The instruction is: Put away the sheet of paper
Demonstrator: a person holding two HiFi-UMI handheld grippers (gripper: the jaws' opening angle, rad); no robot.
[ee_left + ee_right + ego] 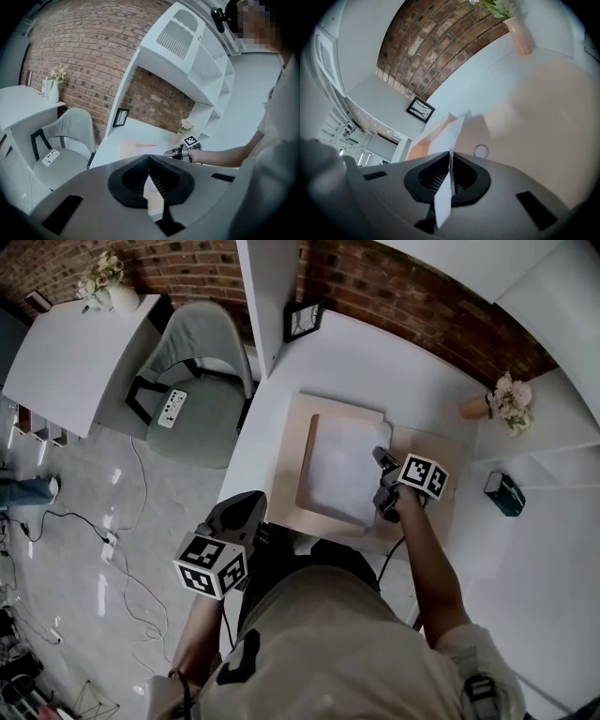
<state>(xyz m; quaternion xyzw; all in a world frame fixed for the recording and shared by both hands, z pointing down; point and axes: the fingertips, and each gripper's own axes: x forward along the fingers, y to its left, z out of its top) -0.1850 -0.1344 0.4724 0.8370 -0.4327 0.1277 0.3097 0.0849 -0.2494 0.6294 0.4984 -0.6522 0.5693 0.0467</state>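
Observation:
A white sheet of paper (pixel 339 470) lies over an open peach-coloured folder (pixel 309 416) on the white desk (pixel 375 362). My right gripper (pixel 382 486) is at the sheet's right edge and is shut on it. In the right gripper view the sheet (pixel 451 133) runs edge-on between the closed jaws of the right gripper (pixel 450 160), above the folder's peach surface (pixel 543 103). My left gripper (pixel 246 507) hangs off the desk's near-left edge, away from the paper. In the left gripper view the left gripper (pixel 149 161) is shut with nothing between its jaws.
A pink vase of flowers (pixel 497 401) stands at the desk's far right, and a framed picture (pixel 302 320) leans against the brick wall. A dark small box (pixel 503 493) sits on the right shelf. To the left is a grey chair (pixel 202 381), with cables on the floor.

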